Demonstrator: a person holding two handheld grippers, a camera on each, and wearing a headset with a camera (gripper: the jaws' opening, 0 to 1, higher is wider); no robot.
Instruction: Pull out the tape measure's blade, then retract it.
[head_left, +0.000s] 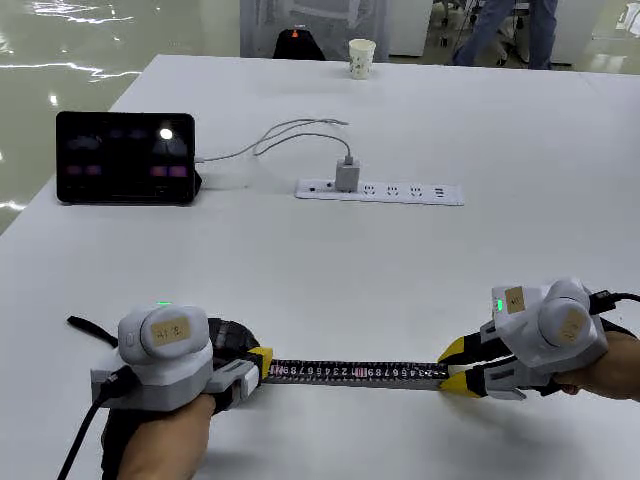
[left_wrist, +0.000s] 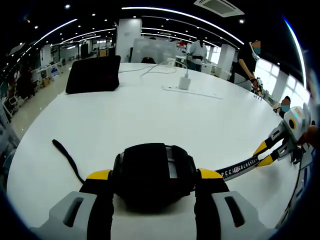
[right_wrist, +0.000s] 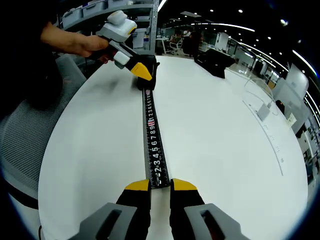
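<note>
Right gripper (right_wrist: 160, 185) pinches blade (right_wrist: 152, 135) tip, left gripper (left_wrist: 155, 174) clamps case (left_wrist: 152, 165); I'd pull straight away from case, flat, to avoid kinks.

Black tape measure (left_wrist: 154, 172) on table, blade (head_left: 355, 372) extended, flat.

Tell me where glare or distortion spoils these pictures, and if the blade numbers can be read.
Head view: glare streaks the floor and a light spot sits on the tablet screen. Left gripper view: fisheye bends the table edge; blade numbers too small. Right gripper view: numbers read sharply near the jaws.
</note>
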